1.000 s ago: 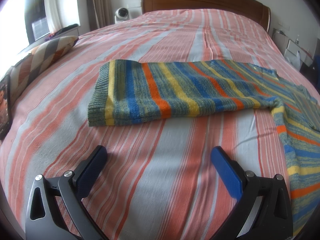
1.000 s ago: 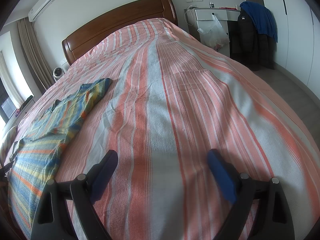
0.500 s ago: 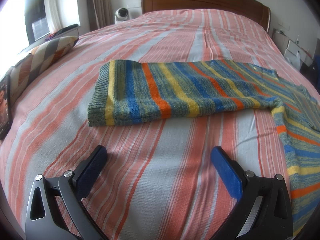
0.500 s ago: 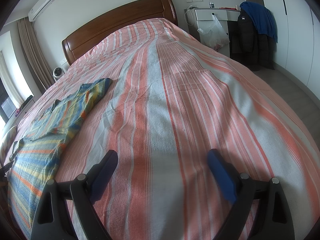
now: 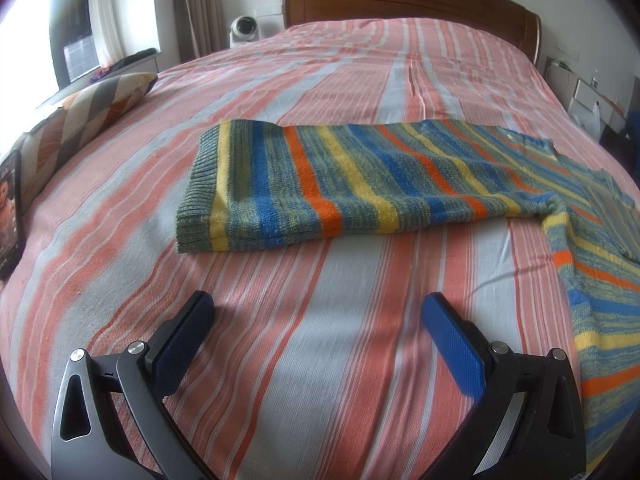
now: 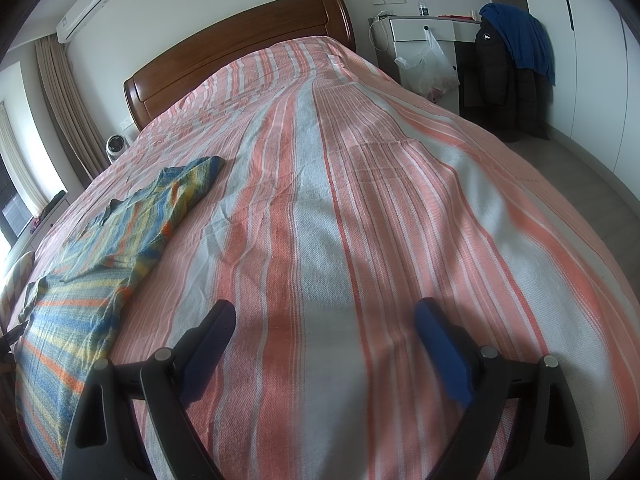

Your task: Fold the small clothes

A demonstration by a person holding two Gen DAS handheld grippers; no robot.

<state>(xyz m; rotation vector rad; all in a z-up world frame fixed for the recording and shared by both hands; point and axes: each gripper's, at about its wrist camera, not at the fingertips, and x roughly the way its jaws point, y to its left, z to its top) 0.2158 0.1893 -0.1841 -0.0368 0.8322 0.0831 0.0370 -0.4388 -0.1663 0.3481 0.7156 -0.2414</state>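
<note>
Nothing moved — sweater (image 5: 360, 184) beyond jaws (gaping), untouched

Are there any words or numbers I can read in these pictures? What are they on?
No text can be read.
Black jacket: a small white logo, too small to read.
Bottle: a label, too blurred to read.
Screen at the bed's edge: a picture shows, no letters clear.
Air conditioner: no readable mark.
Sweater and bedspread: only stripes, no words.
</note>
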